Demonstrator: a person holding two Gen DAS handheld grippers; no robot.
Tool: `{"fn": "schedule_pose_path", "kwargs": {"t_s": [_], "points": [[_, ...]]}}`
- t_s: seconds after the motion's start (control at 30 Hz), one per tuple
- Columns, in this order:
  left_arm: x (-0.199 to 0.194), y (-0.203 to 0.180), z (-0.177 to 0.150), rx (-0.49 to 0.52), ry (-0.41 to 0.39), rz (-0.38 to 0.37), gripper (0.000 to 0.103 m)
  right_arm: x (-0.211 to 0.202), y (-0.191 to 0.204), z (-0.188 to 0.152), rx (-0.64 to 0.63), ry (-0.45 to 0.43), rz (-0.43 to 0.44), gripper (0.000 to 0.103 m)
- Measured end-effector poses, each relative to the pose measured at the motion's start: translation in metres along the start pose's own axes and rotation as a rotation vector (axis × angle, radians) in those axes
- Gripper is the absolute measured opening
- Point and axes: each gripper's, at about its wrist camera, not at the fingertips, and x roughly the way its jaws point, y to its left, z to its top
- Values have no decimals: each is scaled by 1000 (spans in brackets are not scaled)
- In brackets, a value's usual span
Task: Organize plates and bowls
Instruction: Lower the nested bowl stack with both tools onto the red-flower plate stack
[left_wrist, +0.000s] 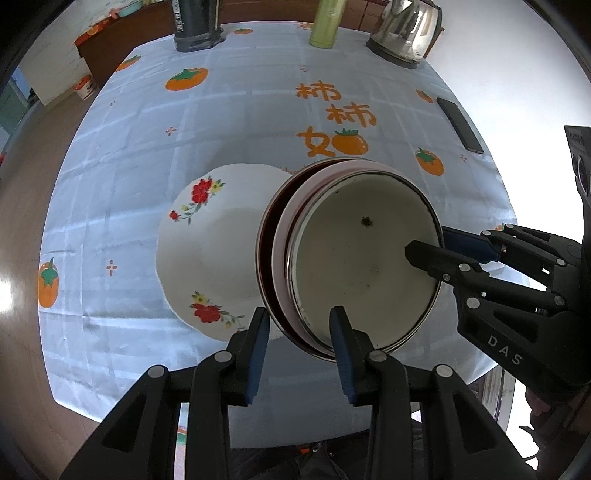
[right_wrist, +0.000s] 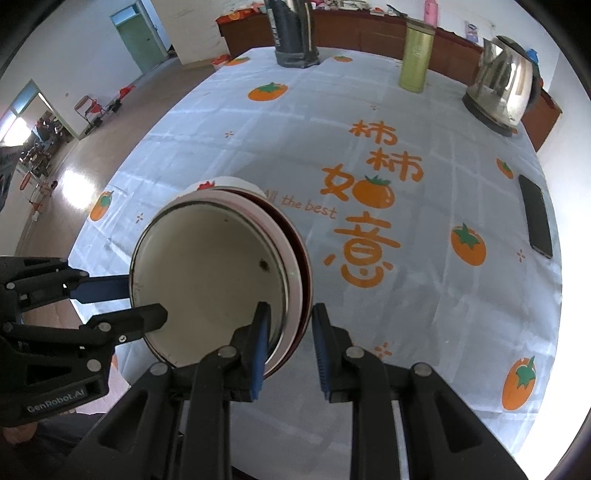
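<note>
A stack of nested bowls (left_wrist: 354, 254), cream inside with pink and dark red rims, is held tilted above the table between both grippers. My left gripper (left_wrist: 300, 328) straddles the stack's near rim, one finger inside, one outside. My right gripper (right_wrist: 290, 330) straddles the opposite rim the same way; it also shows in the left wrist view (left_wrist: 428, 245). The stack (right_wrist: 210, 273) fills the right wrist view's left centre. A white plate with red flowers (left_wrist: 207, 247) lies on the table behind and below the stack; only its edge (right_wrist: 221, 182) shows in the right wrist view.
The table (left_wrist: 229, 122) has a light blue persimmon-print cloth. At the far edge stand a dark appliance (left_wrist: 195, 26), a green flask (left_wrist: 325, 26) and a steel kettle (left_wrist: 406, 29). A black phone (left_wrist: 460, 125) lies at the right side.
</note>
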Motion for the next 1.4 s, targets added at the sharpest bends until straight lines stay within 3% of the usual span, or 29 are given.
{"fn": "schedule_pose_path", "kwargs": {"t_s": [1.4], "points": [[4, 61, -1, -82, 28, 17, 36, 33, 50, 30, -81, 51, 26, 23]]}}
